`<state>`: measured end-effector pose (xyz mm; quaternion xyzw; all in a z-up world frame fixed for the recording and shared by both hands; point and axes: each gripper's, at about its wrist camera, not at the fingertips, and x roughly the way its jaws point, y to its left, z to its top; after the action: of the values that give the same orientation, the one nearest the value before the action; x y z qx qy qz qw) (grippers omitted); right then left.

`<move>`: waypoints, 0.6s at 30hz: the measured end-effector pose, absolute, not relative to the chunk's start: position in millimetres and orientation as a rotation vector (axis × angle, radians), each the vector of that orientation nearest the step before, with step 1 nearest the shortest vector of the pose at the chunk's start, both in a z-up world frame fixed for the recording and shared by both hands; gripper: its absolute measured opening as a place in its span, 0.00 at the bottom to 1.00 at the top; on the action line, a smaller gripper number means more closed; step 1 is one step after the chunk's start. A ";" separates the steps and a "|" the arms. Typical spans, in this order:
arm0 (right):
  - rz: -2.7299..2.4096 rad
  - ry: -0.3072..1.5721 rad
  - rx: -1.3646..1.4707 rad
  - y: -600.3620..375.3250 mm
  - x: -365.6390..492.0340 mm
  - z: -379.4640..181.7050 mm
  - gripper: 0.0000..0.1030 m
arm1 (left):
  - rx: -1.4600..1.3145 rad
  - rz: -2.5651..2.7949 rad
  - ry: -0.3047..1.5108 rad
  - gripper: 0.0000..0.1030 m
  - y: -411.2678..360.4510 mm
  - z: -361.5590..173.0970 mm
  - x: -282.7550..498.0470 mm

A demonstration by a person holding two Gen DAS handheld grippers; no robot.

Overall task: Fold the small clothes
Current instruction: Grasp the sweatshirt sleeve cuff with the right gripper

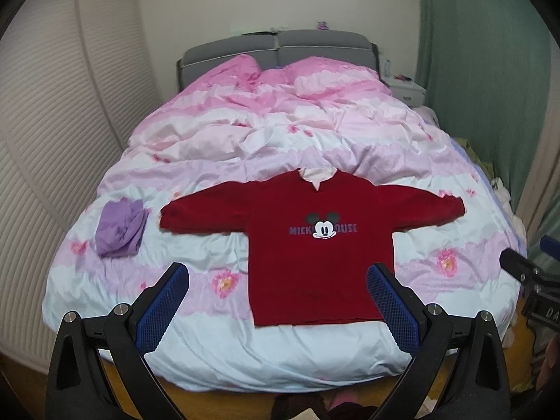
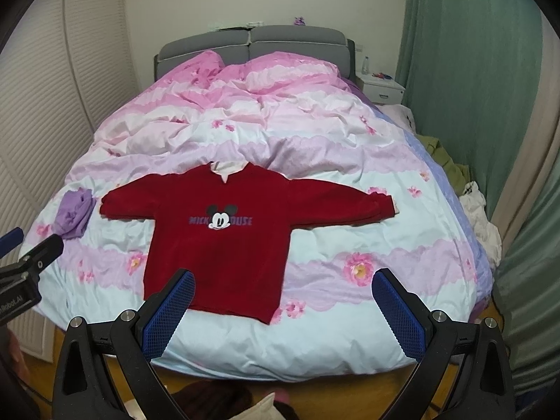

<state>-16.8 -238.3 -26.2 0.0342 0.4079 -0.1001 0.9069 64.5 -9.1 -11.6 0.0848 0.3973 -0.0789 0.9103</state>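
Observation:
A small red sweater (image 1: pixel 315 245) with a Mickey Mouse print lies flat, face up, sleeves spread, on the pink and white duvet (image 1: pixel 245 133); it also shows in the right wrist view (image 2: pixel 224 245). My left gripper (image 1: pixel 278 276) is open and empty, held above the foot of the bed, near the sweater's hem. My right gripper (image 2: pixel 283 281) is open and empty, above the hem's right corner. Each gripper shows at the edge of the other's view.
A folded purple garment (image 1: pixel 120 227) lies left of the sweater, also in the right wrist view (image 2: pixel 73 215). A grey headboard (image 1: pixel 276 43) stands at the back. A white nightstand (image 2: pixel 381 89) and green curtain (image 2: pixel 465 70) are at the right, with clothes (image 2: pixel 479 220) piled beside the bed.

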 end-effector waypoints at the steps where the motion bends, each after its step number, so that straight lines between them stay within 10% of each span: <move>1: -0.226 0.846 0.080 -240.1 -13.8 -28.1 0.99 | 0.190 -0.180 0.818 1.00 -12.5 -13.3 70.4; 18: -0.549 0.891 0.171 -320.6 76.0 -56.7 0.99 | 0.307 -0.420 0.850 1.00 -142.7 -50.6 176.1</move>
<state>76.0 -320.6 -56.7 0.0815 0.4248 -0.2617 0.8628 176.1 -142.7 -50.6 0.1471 0.4075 -0.2012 0.8785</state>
